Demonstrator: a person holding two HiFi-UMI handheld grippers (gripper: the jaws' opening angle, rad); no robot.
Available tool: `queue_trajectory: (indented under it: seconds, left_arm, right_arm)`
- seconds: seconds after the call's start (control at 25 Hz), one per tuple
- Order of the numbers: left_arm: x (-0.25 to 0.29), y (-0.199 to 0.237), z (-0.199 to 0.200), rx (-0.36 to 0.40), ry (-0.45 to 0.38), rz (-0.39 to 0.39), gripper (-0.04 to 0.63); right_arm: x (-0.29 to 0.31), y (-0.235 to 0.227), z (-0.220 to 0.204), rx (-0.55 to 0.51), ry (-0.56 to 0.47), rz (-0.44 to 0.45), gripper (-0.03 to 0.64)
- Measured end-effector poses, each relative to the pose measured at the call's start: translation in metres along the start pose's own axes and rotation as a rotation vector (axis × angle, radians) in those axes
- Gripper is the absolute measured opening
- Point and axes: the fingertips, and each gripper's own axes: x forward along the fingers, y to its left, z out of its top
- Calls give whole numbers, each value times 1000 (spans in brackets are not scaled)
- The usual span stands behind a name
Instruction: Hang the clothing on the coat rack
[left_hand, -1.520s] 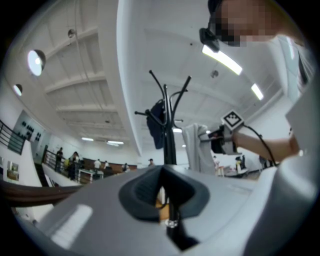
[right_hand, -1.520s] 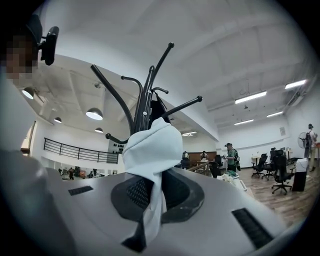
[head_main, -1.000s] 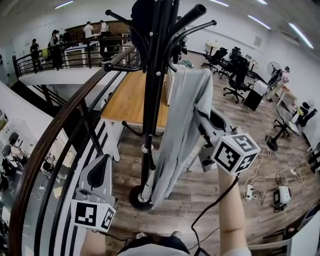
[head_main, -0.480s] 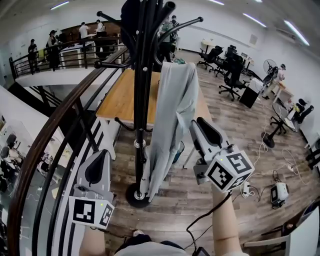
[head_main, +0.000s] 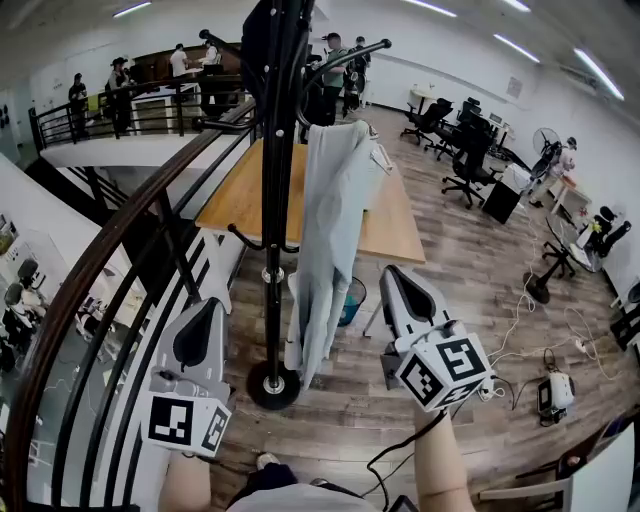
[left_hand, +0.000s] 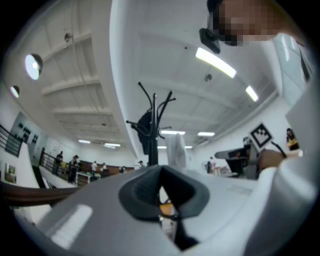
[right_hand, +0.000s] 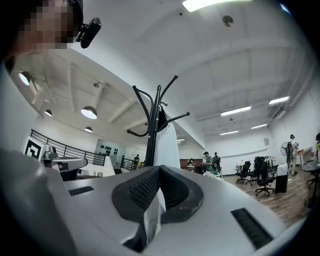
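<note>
1. The coat rack (head_main: 272, 200) is a black pole that runs from the top middle of the head view down to a round base (head_main: 272, 385) on the wooden floor (head_main: 480, 300).
2. The clothing (head_main: 328, 230), a long pale grey garment, hangs from one of the rack's upper hooks just right of the pole. It drapes straight down, and its lower end comes close to the base.
3. A dark garment (head_main: 262, 40) sits on the rack's top, at the upper edge of the frame.
4. The right gripper (head_main: 393, 272) is at the lower right of the middle, clear of the clothing and to its right. Its jaws have just been closing. In the right gripper view the tips meet with nothing between them, and the rack and the pale garment stand beyond.
5. The left gripper (head_main: 208, 303) is at the lower left, beside the dark curved railing (head_main: 110, 260) and left of the pole. In the left gripper view its jaws are together and empty, with the rack in the distance.
6. A wooden table (head_main: 390, 225) stands behind the rack.
7. A teal bin (head_main: 350, 300) stands on the floor at the table's near edge, partly hidden by the hanging garment. What is inside it cannot be made out.
8. Black office chairs (head_main: 470, 160) fill the upper right, and people stand on the balcony (head_main: 120, 95) at the upper left.
</note>
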Motion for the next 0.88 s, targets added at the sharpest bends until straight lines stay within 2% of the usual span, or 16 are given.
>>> queue_trajectory:
  seconds: [0.28, 0.48, 0.88]
  left_arm:
    - [-27, -21, 11, 5, 9, 28, 9]
    - [-36, -25, 4, 5, 18, 43, 9]
    - [-70, -56, 7, -4, 41, 71, 9]
  right_arm:
    - [-42, 7, -2, -31, 5, -15, 0]
    - [-56, 13, -12, -48, 12, -12, 0]
    - [-109, 18, -17, -15, 13, -22, 0]
